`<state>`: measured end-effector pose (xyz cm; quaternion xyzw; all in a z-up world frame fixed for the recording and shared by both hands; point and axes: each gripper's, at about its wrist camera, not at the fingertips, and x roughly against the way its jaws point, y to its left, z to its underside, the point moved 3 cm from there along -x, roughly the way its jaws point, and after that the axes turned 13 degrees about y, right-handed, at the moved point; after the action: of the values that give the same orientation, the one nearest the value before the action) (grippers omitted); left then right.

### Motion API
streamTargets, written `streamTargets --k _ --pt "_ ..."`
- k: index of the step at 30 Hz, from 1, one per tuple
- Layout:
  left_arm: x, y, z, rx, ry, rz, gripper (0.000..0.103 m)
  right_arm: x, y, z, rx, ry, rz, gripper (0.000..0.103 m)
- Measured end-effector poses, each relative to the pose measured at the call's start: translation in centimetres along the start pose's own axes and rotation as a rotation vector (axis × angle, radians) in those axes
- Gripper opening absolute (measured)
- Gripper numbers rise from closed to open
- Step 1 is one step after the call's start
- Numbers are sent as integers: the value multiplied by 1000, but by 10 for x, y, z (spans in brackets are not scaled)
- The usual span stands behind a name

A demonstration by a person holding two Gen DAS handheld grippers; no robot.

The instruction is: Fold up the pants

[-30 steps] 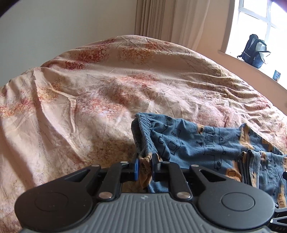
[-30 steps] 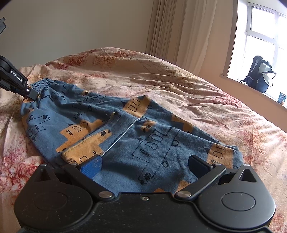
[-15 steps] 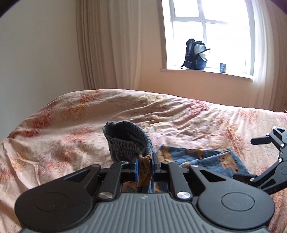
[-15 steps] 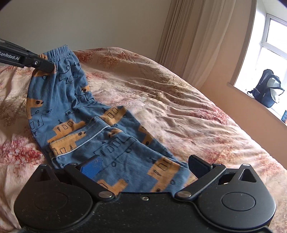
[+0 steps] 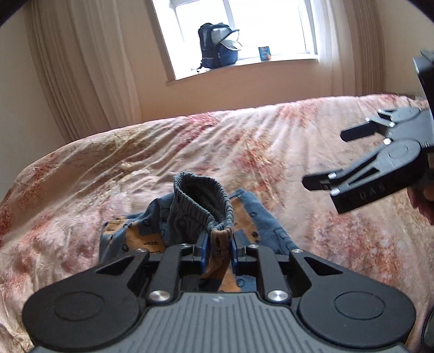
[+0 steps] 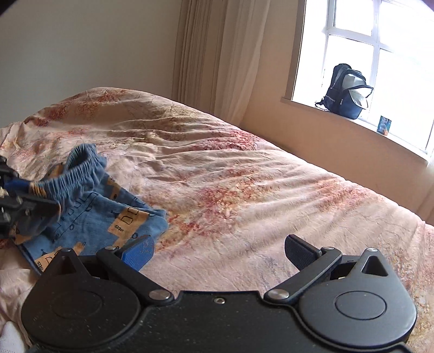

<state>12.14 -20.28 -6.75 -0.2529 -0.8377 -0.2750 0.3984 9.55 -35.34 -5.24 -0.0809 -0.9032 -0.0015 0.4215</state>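
Pants, blue cotton with orange vehicle print, bunched low centre of the left wrist view on floral pink bed cover. Elastic waistband standing between pads of left gripper, jaws just opened further, cloth slack, apparently released. Right gripper spread wide, empty. Soft, light, limp fabric; best gripped at waistband or hem corners.

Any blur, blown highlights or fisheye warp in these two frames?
Left wrist view: window blown out to white, bedspread streaked with motion blur, curtains bowed by the fisheye. Right wrist view: window panes clipped too, backpack backlit and dark, pants and left hand-held gripper smeared at the left edge.
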Motion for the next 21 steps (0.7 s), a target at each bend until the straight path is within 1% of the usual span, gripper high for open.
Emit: streamTargets --k 1,2,4,5,7,9,11,13,15,16,17,18,19,20,21 --pt "-6 -11 4 -27 15 5 39 -4 -3 1 -8 1 -14 102" --pt "-10 -17 8 -42 20 7 55 -7 -5 2 -14 1 -29 102" --pt "-10 -29 18 -81 12 -17 66 -12 -8 6 -32 2 -75 102" --pt "-9 -31 22 -101 8 -33 67 -13 -9 7 -43 5 -96 102" --pt "-4 -31 29 -128 2 -62 67 -18 -9 7 -80 15 -160 102" --pt "-3 -26 36 -126 10 -66 67 -21 -7 5 -114 11 -232 102" --pt "-8 -19 42 -111 31 -68 67 -26 3 -2 -128 7 -326 101" --pt "-16 -12 43 -92 55 -53 62 -34 16 -11 -109 8 -394 94" --pt "-22 -7 46 -87 67 -37 56 -43 31 -20 -99 19 -454 79" --pt "-23 -4 47 -81 68 -23 53 -47 37 -22 -107 27 -474 75" --pt "-23 -3 48 -79 64 -9 51 -52 42 -23 -115 43 -488 66" --pt "-23 -1 49 -82 59 2 51 -58 47 -23 -118 62 -502 57" --pt "-24 0 49 -83 57 14 45 -61 51 -23 -117 76 -507 53" --pt "-24 2 50 -78 59 27 38 -64 54 -22 -121 86 -505 45" --pt "-23 4 50 -69 61 39 37 -67 56 -21 -129 97 -505 39"
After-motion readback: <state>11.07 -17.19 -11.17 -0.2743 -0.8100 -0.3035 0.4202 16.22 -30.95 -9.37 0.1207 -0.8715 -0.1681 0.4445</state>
